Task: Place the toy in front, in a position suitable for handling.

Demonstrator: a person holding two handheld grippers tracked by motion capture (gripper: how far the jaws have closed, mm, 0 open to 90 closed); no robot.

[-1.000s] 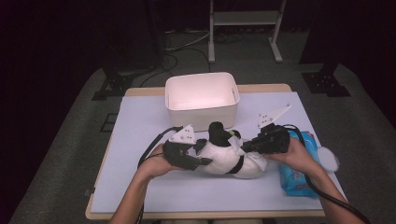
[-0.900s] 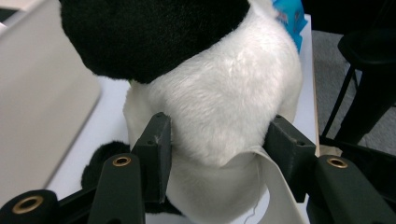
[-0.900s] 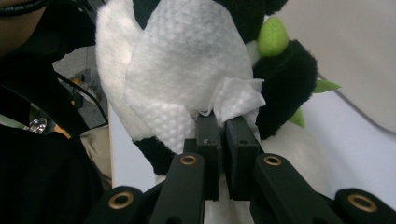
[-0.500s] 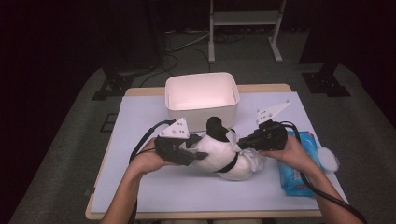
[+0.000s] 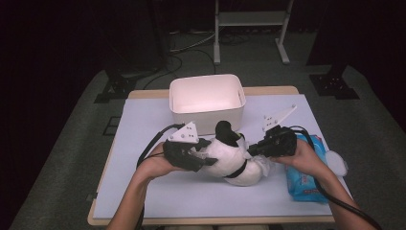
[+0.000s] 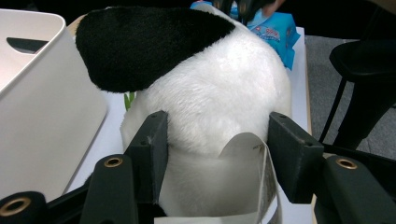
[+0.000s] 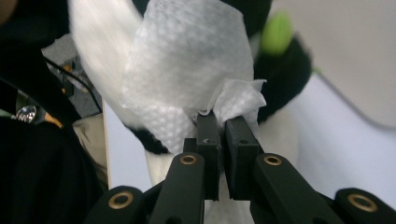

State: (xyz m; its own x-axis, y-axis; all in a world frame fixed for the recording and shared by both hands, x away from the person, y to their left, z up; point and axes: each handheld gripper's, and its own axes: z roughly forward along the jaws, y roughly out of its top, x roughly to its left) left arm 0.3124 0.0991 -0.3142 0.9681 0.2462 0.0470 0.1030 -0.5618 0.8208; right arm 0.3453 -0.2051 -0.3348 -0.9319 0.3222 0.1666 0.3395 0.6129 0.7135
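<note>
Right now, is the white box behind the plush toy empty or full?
Empty, as far as visible: the high view shows the white box holding nothing on its bare inner floor.

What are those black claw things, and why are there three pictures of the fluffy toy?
A person sits at a table with a hand-held tool in each hand; each ends in two black jaws. One picture looks down from above; the other two come from cameras riding on the tools. The left gripper has its jaws either side of the black-and-white plush toy and has just been opening them. The right gripper pinches a white crinkled wipe against the toy. On the pale tabletop also stand a white plastic bin and a blue wipes packet.
</note>
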